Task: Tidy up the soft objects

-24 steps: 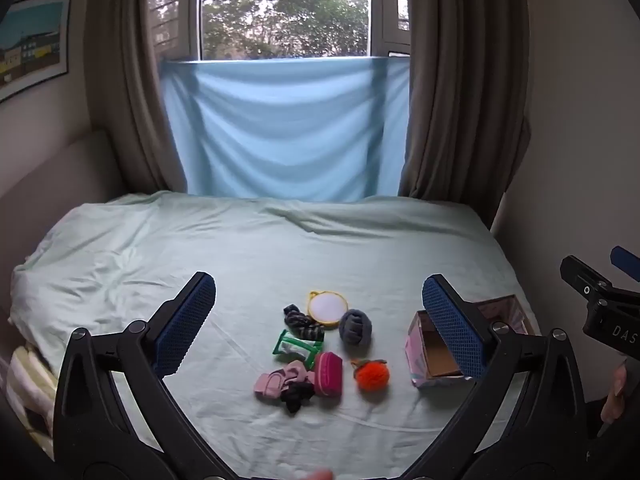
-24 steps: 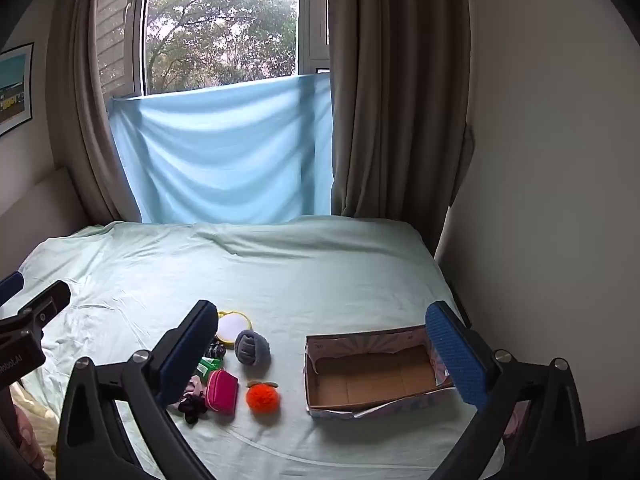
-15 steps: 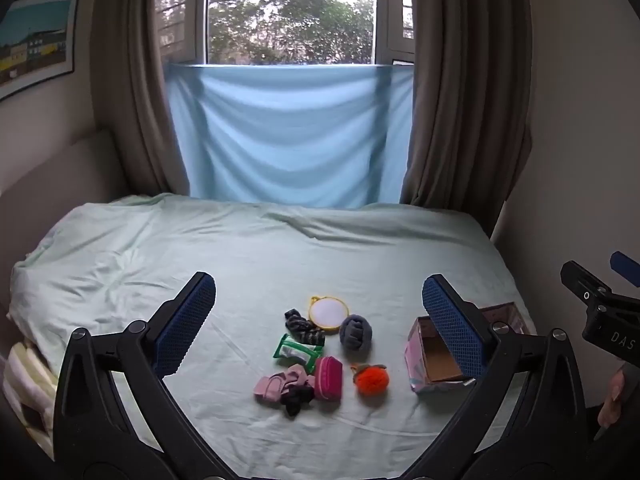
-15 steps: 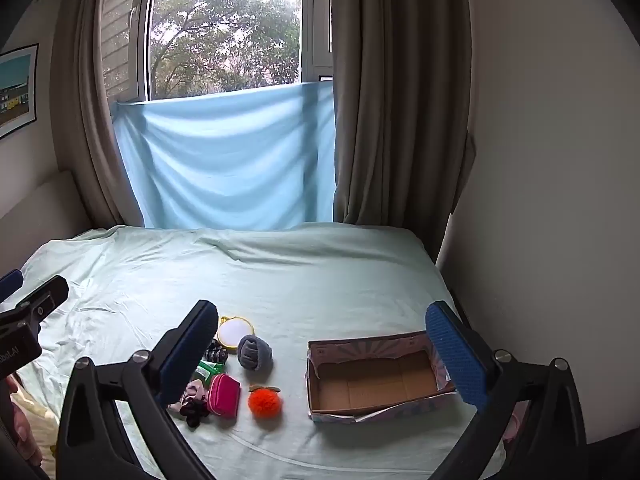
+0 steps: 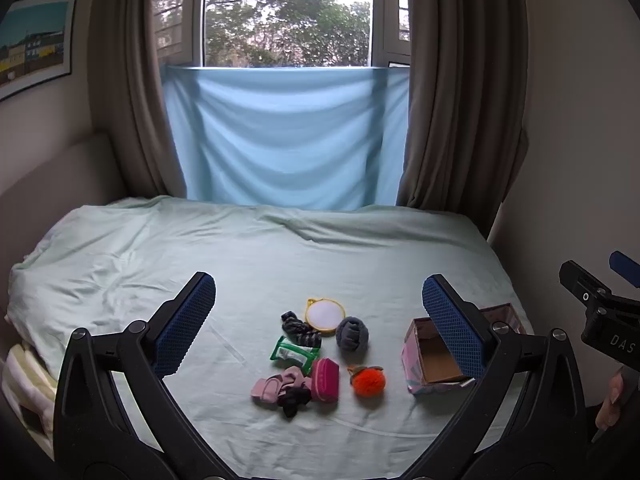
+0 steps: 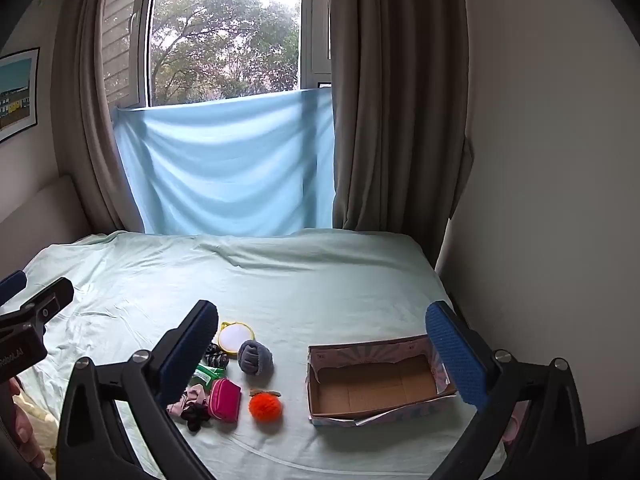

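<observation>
Blue-padded left tool (image 5: 319, 316) & right tool (image 6: 321, 344) both wide, empty; view tilted up vs earlier.

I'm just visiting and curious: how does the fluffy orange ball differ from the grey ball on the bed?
The orange ball is bright and fuzzy; the grey ball is dull and looks like knotted or rolled fabric. The orange one looks smaller and lies nearer the camera; the grey one sits beside the round yellow-rimmed mirror. Both rest on the bed sheet, outside the cardboard box.

left wrist: looks from bed's (image 5: 120, 248) near end toward window, held back, left of centre | right wrist: same heading, further right | shared: object cluster, cardboard box (image 5: 436, 364) (image 6: 376, 384), blue cloth (image 5: 284, 136)
</observation>
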